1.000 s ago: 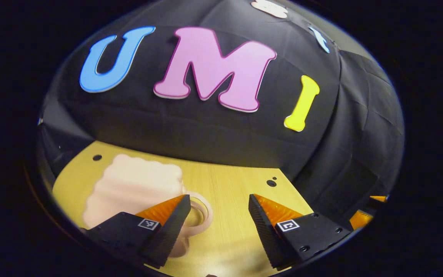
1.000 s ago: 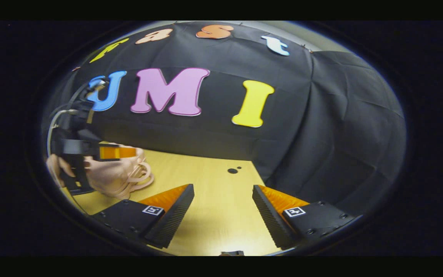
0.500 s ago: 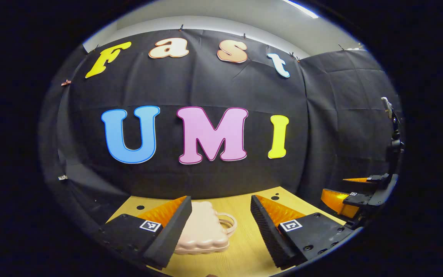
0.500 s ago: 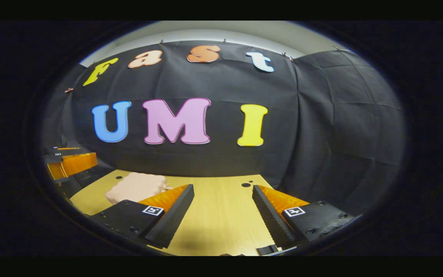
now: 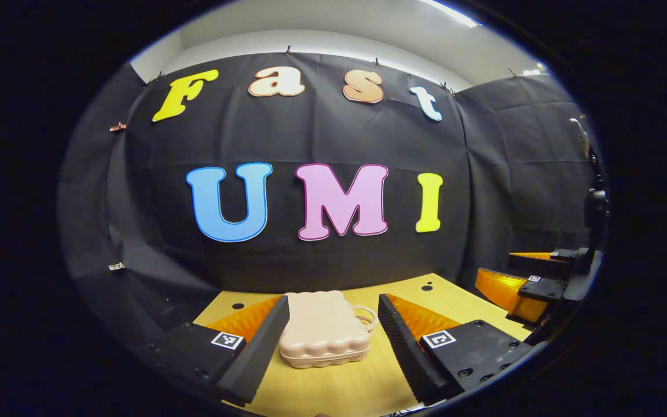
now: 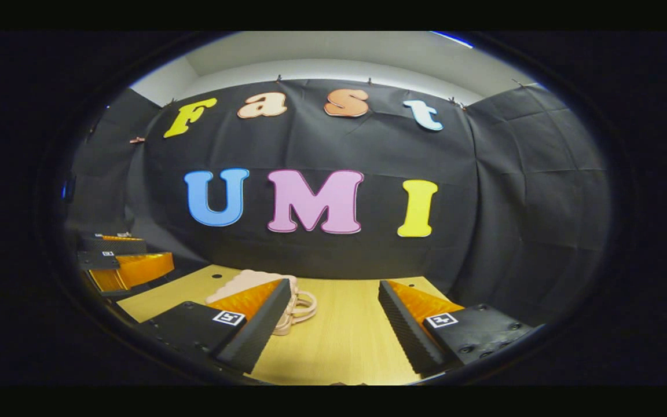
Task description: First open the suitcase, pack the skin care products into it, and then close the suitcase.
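Left gripper view, near to far. The left claw occupies the 6 o'clock zone with its fingers spread wide apart and nothing between them in contact. Past the fingertips, the suitcase lies flat on the desk, lid shut, shell ribbed and scalloped at the edges. Its handle points toward 3 o'clock. The suitcase sits in line with the gap between the fingers, nearer the finger at 7 o'clock, apart from both. At 3 o'clock, near the desk's edge, the right claw is seen from the side, raised above the desk; its fingers stand apart. Farthest, the black cloth wall closes the scene from 9 to 3 o'clock, with a pale ceiling above it.

Right gripper view, near to far. The right claw sits at 6 o'clock, fingers spread wide, holding nothing. Bare desk fills the gap between them. The suitcase lies beyond the finger at 7 o'clock and is partly hidden by it; the handle projects toward the gap. At 9 o'clock the left claw is seen side-on above the desk's edge, fingers apart. The cloth wall stands behind.
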Demonstrator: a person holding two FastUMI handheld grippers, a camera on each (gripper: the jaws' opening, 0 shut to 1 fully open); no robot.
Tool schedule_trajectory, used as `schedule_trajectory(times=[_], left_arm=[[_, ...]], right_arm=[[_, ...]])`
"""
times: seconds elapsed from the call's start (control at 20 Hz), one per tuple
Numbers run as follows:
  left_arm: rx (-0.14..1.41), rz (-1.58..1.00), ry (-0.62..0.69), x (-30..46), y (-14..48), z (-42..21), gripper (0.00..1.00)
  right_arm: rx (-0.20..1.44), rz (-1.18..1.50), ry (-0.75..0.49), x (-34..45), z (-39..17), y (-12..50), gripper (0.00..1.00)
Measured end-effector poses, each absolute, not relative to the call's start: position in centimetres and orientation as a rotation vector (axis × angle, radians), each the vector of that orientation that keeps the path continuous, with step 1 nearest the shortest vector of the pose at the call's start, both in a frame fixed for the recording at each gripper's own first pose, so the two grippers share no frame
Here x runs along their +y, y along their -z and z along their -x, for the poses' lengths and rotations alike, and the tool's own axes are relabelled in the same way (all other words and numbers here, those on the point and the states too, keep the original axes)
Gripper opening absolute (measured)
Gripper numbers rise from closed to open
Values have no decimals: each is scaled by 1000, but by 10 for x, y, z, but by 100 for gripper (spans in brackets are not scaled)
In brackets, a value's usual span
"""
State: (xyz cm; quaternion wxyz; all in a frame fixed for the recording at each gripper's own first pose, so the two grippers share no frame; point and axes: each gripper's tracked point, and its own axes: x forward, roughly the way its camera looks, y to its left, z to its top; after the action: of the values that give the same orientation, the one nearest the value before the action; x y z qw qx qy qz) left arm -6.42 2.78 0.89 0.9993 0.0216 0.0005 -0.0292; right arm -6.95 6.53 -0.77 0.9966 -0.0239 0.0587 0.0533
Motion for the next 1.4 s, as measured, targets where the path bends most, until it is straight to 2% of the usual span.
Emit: schedule_trajectory(times=[0.05,0.3,0.45,0.7,0.9,1.2,1.25,1.4], left_arm=[[-4,-19,39,33,-10,67,96],[-72,11,21,37,-25,83,98],[-73,-8,23,35,-24,87,97],[-80,28,62,25,-30,89,97],[-93,22,68,19,-39,88,97],[-103,-10,31,28,-47,100,97],[-99,-10,29,29,-45,102,97],[-81,20,16,36,-38,106,97]], right_arm=[[117,52,-105,66,72,8,97],[93,65,-83,59,82,1,96],[118,17,-114,71,88,7,96],[97,48,-99,64,95,2,94],[72,26,-75,53,101,-4,96],[99,9,-55,44,106,3,97],[98,-5,-59,47,108,4,99],[101,3,-66,49,112,6,97]])
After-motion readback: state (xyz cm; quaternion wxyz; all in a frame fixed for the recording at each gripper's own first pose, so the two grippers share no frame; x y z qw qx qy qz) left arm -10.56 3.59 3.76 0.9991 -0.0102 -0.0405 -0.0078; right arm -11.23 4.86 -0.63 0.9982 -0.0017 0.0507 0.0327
